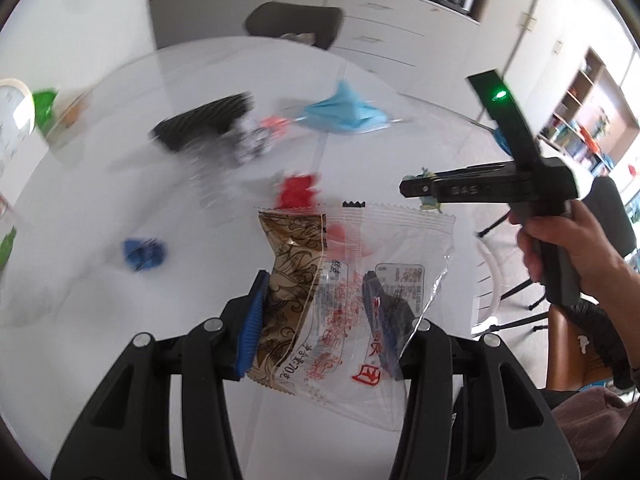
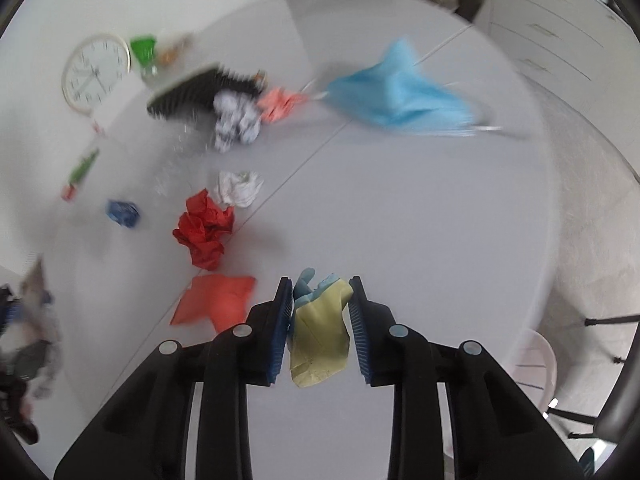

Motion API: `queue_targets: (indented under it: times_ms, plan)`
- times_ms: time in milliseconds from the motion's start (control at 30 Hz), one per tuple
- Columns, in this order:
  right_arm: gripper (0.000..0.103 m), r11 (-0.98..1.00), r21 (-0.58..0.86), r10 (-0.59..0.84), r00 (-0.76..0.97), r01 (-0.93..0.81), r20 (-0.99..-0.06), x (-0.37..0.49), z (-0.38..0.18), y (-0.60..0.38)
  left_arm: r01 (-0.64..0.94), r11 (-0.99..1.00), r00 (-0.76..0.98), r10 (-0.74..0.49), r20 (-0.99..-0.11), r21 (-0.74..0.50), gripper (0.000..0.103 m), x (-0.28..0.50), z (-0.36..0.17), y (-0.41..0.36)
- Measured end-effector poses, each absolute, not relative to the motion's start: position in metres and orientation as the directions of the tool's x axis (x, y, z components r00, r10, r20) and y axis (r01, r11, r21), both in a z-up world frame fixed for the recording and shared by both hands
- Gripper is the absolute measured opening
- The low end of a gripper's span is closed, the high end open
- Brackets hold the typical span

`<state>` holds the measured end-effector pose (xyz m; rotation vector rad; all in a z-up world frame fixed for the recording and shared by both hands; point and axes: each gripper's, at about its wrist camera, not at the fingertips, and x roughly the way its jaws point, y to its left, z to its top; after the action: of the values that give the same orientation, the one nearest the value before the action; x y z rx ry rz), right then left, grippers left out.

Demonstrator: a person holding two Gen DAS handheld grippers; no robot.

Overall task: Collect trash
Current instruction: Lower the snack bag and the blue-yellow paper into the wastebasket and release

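- The left gripper (image 1: 320,320) has its jaws drawn in on a clear snack wrapper (image 1: 352,304) with a brown printed end and red lettering; the left blue pad presses the brown end, while the right pad shows only dimly through the plastic
- The wrapper hangs above the white tabletop (image 1: 120,360), its lower corner cut off behind the gripper's black arms
- The right gripper (image 2: 320,320) has its jaws nearly together around a yellow scrap (image 2: 320,336) with a pale blue piece at its top; the left pad touches the scrap, but whether the right pad presses it is hard to tell
- In the left wrist view the right gripper (image 1: 416,189) shows side-on, held by a hand (image 1: 568,248), with a green light on its black bar; the scrap at its tip is mostly hidden there
- Just left of the right gripper lies a flat orange-red paper (image 2: 216,304), and beyond it a crumpled red paper ball (image 2: 204,232)
- Further out lie a white crumpled paper (image 2: 240,188) and a small blue crumpled wrapper (image 2: 123,212)
- Far across the tabletop a light blue face mask (image 2: 400,100) is smeared by blur, beside a pink crumpled paper (image 2: 280,106), a black-and-white crumpled paper (image 2: 234,124) and a black ridged object (image 2: 200,92) that I cannot identify
- A round wall clock (image 2: 96,74) lies at the far left edge, with a green item (image 2: 144,52) next to it too blurred to name
- A dark chair (image 1: 296,22) stands behind the tabletop
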<state>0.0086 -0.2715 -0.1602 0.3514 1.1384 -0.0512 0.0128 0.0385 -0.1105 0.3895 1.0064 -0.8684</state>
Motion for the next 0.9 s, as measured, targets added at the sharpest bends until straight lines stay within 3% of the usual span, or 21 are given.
queue_targets:
  times_ms: [300,633,900]
  plan:
    - [0.029,0.916,0.165,-0.008,0.427,0.366,-0.904,-0.125,-0.116,-0.379,0.878,0.435,0.074,-0.540,-0.838,-0.202,0.047,-0.065,-0.111,-0.100]
    - [0.030,0.865,0.130,-0.094,0.412,0.484,-0.907,-0.220,-0.116,-0.464,0.935,0.262,-0.107,-0.440,-0.892,-0.241,0.047,-0.137,-0.165,-0.244]
    - [0.031,0.860,0.149,-0.071,0.405,0.488,-0.912,-0.241,-0.124,-0.494,0.943,0.232,-0.137,-0.383,-0.913,-0.238,0.048,-0.167,-0.187,-0.294]
